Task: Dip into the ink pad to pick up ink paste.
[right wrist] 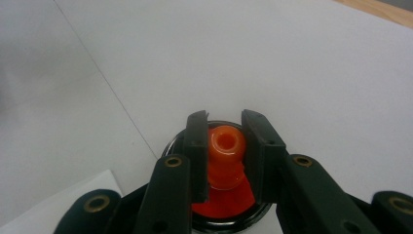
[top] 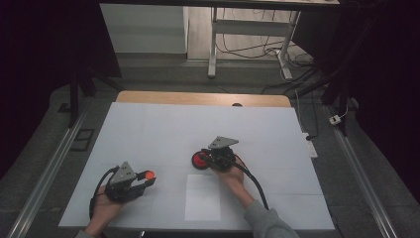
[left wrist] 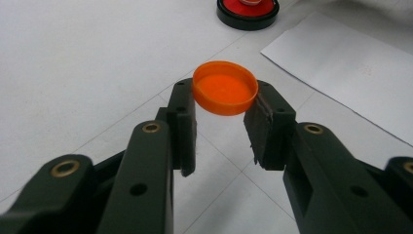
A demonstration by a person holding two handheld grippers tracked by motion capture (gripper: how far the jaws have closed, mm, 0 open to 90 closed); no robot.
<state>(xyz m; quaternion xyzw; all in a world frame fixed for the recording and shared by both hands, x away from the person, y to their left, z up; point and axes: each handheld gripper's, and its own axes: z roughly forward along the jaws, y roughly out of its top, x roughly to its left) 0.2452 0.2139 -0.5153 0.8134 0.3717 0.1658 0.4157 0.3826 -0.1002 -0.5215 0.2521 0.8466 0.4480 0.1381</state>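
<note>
Orange cap (left wrist: pixel 225 93) we pinch in left gripper (top: pixel 142 182), lower left; right gripper (top: pixel 208 159), centre, clamps orange spout (right wrist: pixel 226 156).

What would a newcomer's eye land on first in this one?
The orange cap pinched between the left gripper jaws, held just above the white table at the lower left. Next, the red bottle on its black-rimmed base near the table's middle, its open neck clamped by the right gripper. Everything around the lit table is dark.
</note>
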